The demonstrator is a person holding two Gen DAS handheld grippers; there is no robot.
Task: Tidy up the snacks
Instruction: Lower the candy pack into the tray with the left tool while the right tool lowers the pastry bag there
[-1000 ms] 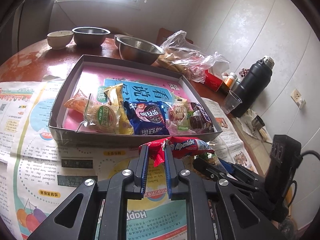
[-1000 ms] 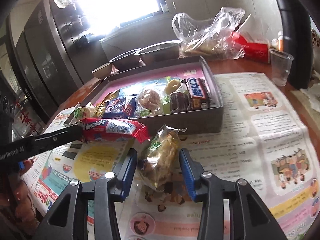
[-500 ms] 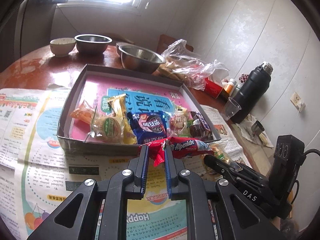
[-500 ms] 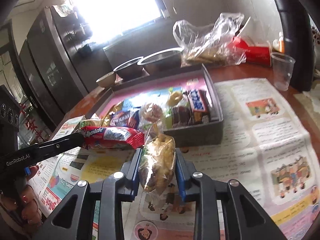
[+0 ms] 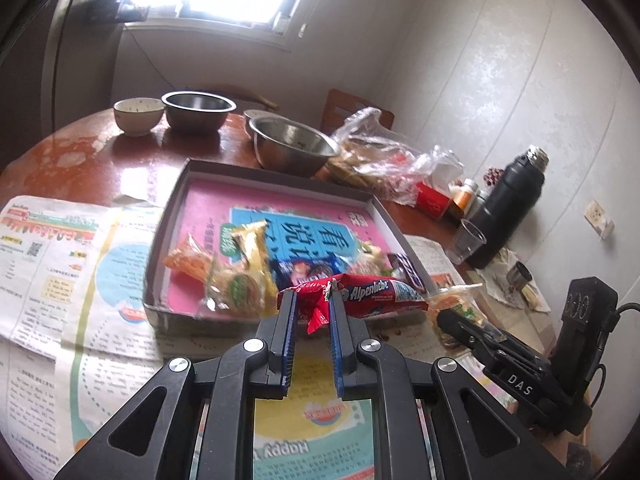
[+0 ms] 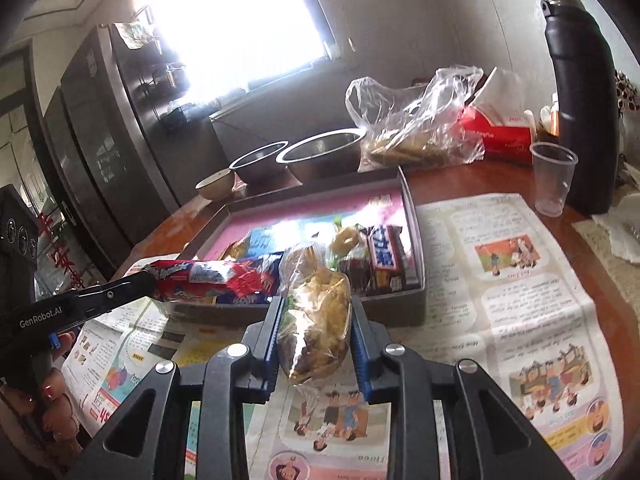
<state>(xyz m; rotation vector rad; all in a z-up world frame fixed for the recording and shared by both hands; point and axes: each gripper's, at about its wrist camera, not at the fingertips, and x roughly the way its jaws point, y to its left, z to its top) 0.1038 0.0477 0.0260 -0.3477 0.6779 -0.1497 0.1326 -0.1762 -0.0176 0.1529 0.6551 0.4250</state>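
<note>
My left gripper is shut on the end of a red Alpenliebe candy pack, held above the near edge of the grey snack box. My right gripper is shut on a clear bag of yellow-brown snack, lifted off the newspaper just in front of the box. The box holds several wrapped snacks along its near side. The right gripper with its bag shows in the left wrist view, and the left gripper with the red pack shows in the right wrist view.
Steel bowls and a small ceramic bowl stand behind the box. A plastic bag of food, a red carton, a clear cup and a black flask stand at the right. Newspaper covers the table's near side.
The right gripper closed on the snack bag and lifted it off the newspaper. Both grippers rose, and the left one moved toward the box with the red pack.
</note>
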